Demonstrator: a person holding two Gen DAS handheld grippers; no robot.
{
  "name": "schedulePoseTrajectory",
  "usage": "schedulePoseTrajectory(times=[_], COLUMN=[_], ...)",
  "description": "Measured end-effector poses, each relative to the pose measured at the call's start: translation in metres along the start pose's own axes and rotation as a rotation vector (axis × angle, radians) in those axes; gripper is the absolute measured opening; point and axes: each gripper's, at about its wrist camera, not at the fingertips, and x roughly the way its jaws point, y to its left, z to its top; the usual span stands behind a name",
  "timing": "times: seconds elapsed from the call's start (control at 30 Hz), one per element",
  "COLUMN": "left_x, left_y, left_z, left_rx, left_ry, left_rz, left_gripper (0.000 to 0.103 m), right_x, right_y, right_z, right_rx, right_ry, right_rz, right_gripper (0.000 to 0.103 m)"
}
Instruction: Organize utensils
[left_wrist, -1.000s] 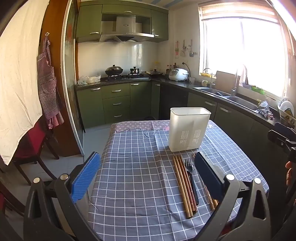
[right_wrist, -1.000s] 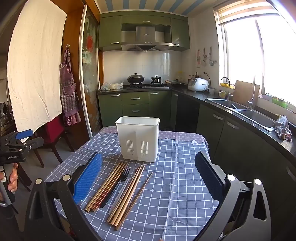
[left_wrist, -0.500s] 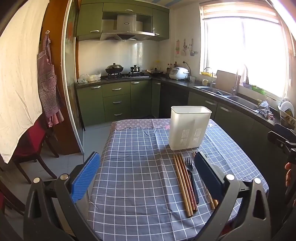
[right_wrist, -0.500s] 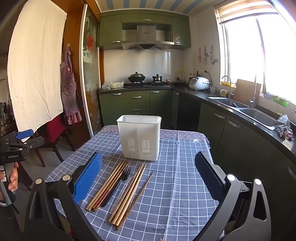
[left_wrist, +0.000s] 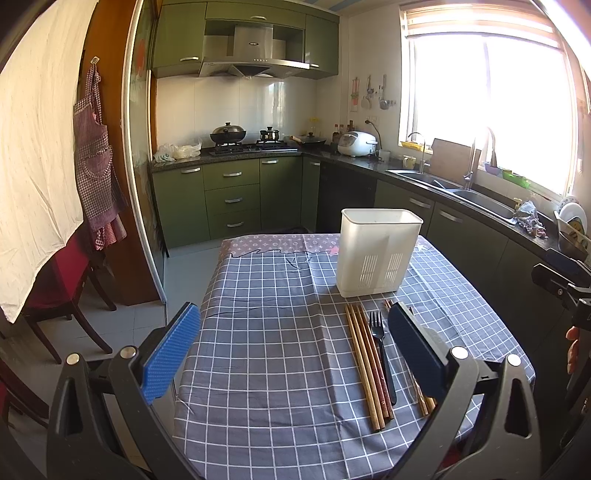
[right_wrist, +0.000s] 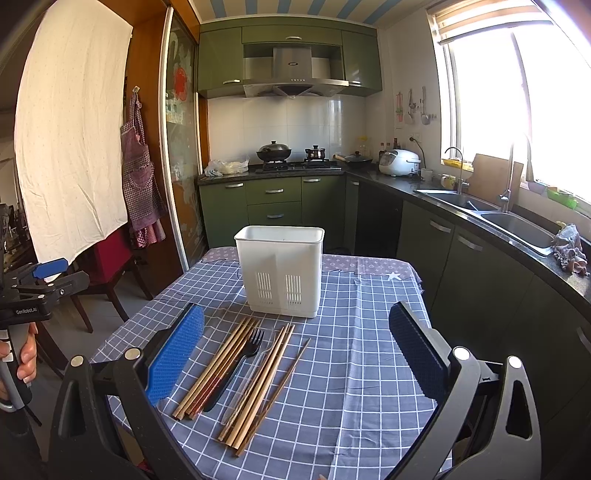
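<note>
Lying loose on the worktop (right_wrist: 369, 369) near the white caddy (right_wrist: 280, 273), chopsticks (right_wrist: 218, 369) and fork (right_wrist: 240, 363) await sorting; both tongs, left (left_wrist: 291, 354) and right (right_wrist: 295, 354), are held wide open, empty.

Both wrist views look down the checked table (left_wrist: 280, 354) toward the kitchen, sharing the white caddy (right_wrist: 279, 271) at mid-frame.

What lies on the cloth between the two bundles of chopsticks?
A black plastic fork lies beside the left chopstick bundle, tines toward the white caddy. Something clear lies between it and the right bundle; what it is cannot be told. The right wrist view shows this best.
</note>
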Motion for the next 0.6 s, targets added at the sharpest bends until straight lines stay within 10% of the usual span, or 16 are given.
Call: schedulePoseTrajectory(times=[0.6], left_x=[-0.0003], left_y=[0.0025], left_z=[0.0018], left_rx=[-0.007], left_ry=[0.007], left_rz=[-0.008], left_gripper=[0.097], right_x=[0.0059], right_y=[0.0014], right_z=[0.0014], right_rx=[-0.004], right_ry=[0.01], right_rz=[0.006], right_gripper=[0.099])
